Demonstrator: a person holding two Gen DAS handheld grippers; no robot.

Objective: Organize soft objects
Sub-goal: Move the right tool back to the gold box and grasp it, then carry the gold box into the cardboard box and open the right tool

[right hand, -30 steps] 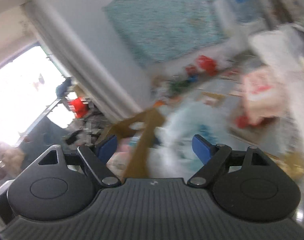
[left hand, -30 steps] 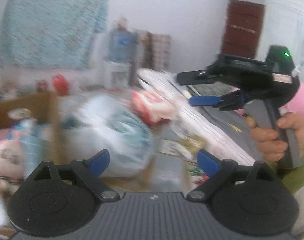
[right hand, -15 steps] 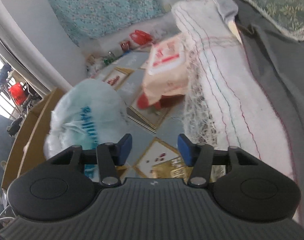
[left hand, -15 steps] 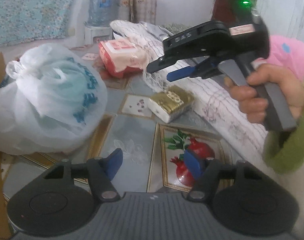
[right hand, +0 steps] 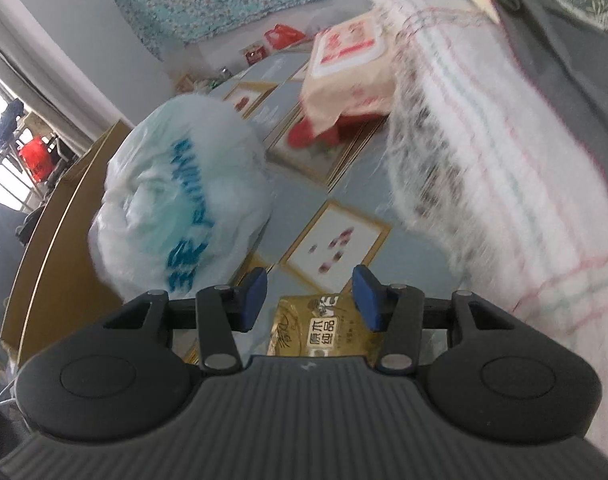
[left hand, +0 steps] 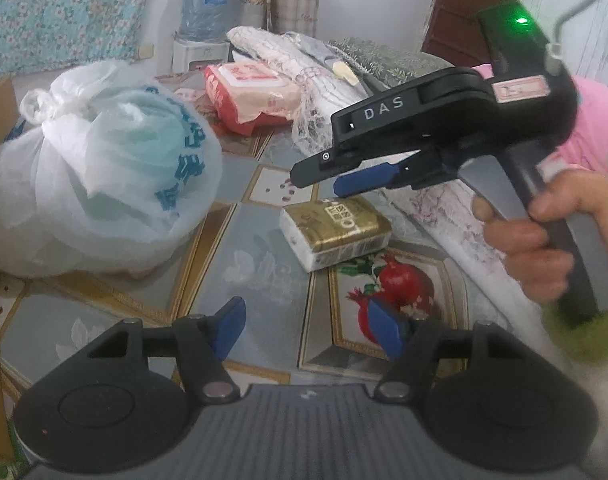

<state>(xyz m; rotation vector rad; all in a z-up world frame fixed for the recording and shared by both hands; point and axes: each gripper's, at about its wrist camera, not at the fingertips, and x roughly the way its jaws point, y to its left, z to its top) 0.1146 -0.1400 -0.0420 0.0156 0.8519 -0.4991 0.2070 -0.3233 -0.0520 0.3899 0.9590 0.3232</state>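
Your left gripper [left hand: 306, 326] hangs over the patterned floor covering [left hand: 260, 248], its blue pads spread with only a pomegranate print beneath them. Your right gripper [right hand: 309, 294] is also parted, narrower, nothing pinched; the gold tissue pack [right hand: 324, 330] lies on the floor under its tips, not touched by either pad as far as the left view shows. Both sets of jaws have just been closing partway, with nothing caught between them.

To your left, a knotted white plastic bag [left hand: 100, 168] with blue lettering sits on the floor, holding something pale green and soft; what exactly, you cannot tell. A cardboard box [right hand: 60, 216] stands just beyond it at the left edge.

Farther off, a pink-and-red wipes pack [left hand: 252, 94] rests against the folded white blanket [right hand: 504, 168] on your right. At the far wall stand a water jug [left hand: 204, 4] and a floral cloth [left hand: 60, 12].
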